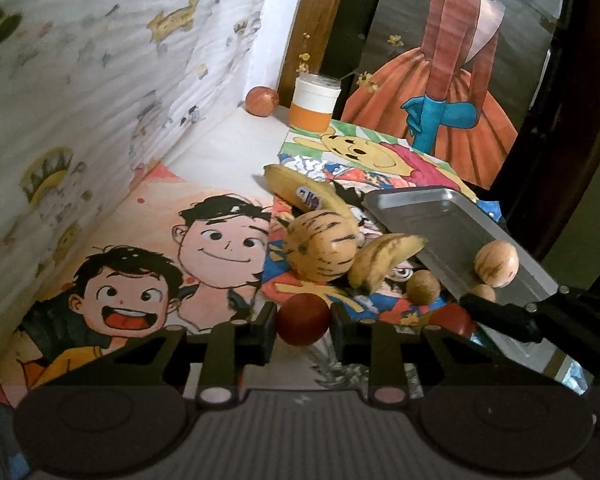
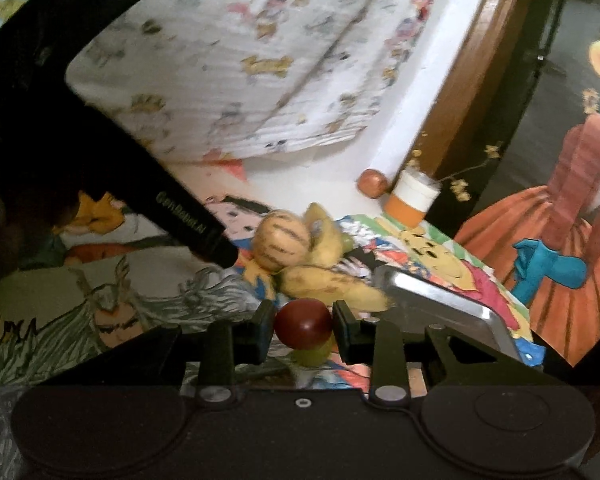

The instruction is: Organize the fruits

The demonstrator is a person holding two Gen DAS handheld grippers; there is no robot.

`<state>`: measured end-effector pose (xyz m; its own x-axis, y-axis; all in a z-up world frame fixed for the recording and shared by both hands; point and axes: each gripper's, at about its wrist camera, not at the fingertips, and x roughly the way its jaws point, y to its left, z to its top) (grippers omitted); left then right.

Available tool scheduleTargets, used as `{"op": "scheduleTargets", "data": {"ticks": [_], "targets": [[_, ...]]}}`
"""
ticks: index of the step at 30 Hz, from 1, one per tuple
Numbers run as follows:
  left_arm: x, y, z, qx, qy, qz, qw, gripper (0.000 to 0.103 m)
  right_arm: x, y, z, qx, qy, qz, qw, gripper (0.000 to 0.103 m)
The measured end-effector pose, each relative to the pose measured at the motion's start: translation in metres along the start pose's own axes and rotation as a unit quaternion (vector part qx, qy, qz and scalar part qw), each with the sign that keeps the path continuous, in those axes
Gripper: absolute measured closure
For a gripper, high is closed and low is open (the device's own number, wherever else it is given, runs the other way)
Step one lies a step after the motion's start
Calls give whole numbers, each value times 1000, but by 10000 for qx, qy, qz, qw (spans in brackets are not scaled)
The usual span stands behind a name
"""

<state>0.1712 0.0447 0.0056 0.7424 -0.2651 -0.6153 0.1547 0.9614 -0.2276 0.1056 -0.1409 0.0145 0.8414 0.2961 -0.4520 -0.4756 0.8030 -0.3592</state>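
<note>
My left gripper (image 1: 303, 326) is shut on a dark red round fruit (image 1: 303, 319). My right gripper (image 2: 303, 326) is shut on another dark red round fruit (image 2: 303, 323), with a pale green fruit (image 2: 310, 354) just below it. Ahead lie a striped yellow melon (image 1: 320, 246), two bananas (image 1: 306, 194) (image 1: 382, 262) and a small brown fruit (image 1: 423, 286). A metal tray (image 1: 452, 228) sits tilted at the right and holds a small striped melon (image 1: 496, 266). The right gripper's finger (image 1: 500, 314) reaches in beside the tray. The melon (image 2: 280, 244), bananas (image 2: 328, 284) and tray (image 2: 452, 300) also show in the right wrist view.
The table is covered with cartoon drawings (image 1: 148, 280). An orange and white jar (image 1: 315, 104) and a reddish round fruit (image 1: 262, 100) stand at the far corner by a patterned cloth wall (image 1: 80, 80). The left gripper's dark body (image 2: 140, 160) crosses the right wrist view.
</note>
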Motion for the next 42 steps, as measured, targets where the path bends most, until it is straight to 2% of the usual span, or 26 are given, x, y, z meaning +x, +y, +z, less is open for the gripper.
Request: {"op": "scheduleTargets", "data": {"ticks": [9,16,27,42], "targets": [[7,-40,11,182,-3,-215,9996,72,-20,-52,-12,803,-100,-456,9957,69],[24,-78,21,319,95,-383,9987,72,-23,-88,-41,1356,109,-516,9894,69],[63,-123,33,612,326,-443,9966,72,-18,-106,-72,1931,297,-229,9805,69],[91,-145,34,775,623,-299,9946,72,-17,-105,-71,1976,332,-133,9796,69]]}}
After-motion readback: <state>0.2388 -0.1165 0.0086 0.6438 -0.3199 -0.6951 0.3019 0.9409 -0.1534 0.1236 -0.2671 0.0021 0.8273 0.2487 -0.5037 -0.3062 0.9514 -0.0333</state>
